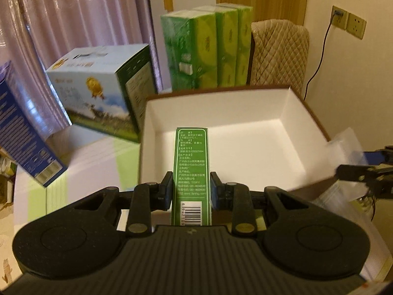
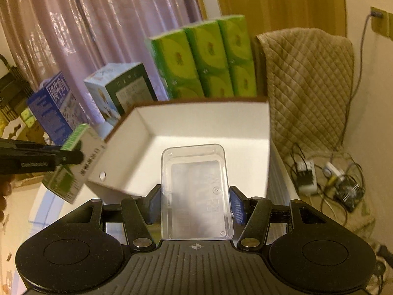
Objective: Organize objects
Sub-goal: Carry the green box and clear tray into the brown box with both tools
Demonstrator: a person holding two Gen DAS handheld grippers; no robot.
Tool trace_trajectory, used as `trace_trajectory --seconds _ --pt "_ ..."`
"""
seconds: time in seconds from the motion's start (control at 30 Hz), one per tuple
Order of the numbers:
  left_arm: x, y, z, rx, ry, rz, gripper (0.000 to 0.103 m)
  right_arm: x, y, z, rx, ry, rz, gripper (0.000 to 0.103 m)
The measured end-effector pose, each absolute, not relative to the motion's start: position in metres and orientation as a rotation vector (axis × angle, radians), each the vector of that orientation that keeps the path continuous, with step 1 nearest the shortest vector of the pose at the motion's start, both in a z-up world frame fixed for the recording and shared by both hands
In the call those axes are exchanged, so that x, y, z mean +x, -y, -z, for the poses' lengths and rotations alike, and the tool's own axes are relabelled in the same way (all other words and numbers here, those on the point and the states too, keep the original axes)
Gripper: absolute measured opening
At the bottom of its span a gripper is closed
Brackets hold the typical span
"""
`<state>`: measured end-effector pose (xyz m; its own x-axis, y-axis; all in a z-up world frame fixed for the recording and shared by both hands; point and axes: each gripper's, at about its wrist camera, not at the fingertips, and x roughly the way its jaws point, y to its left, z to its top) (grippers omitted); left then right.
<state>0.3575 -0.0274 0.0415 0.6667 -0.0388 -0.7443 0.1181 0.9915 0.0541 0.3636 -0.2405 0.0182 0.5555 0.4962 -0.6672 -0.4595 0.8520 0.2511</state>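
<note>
Claws clamp green carton and clear plastic case

a home: pink curtains, quilted chair cover, stacked tissue packs.

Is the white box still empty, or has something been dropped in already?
Empty as far as visible: the white box shows only bare floor and walls. The green carton and clear plastic case sit clamped in the jaws.
</note>
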Motion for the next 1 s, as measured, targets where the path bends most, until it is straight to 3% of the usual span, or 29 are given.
trace_trajectory --seconds 0.33,1.0 --pt "0.412 0.056 -0.033 0.052 -0.859 0.091 0.026 0.422 0.217 -0.009 0.086 -0.809 -0.531 0.054" --pt "0.472 0.074 0.047 0.020 -1.019 0.079 0.026 0.467 0.193 0.058 0.018 -0.961 -0.483 0.054"
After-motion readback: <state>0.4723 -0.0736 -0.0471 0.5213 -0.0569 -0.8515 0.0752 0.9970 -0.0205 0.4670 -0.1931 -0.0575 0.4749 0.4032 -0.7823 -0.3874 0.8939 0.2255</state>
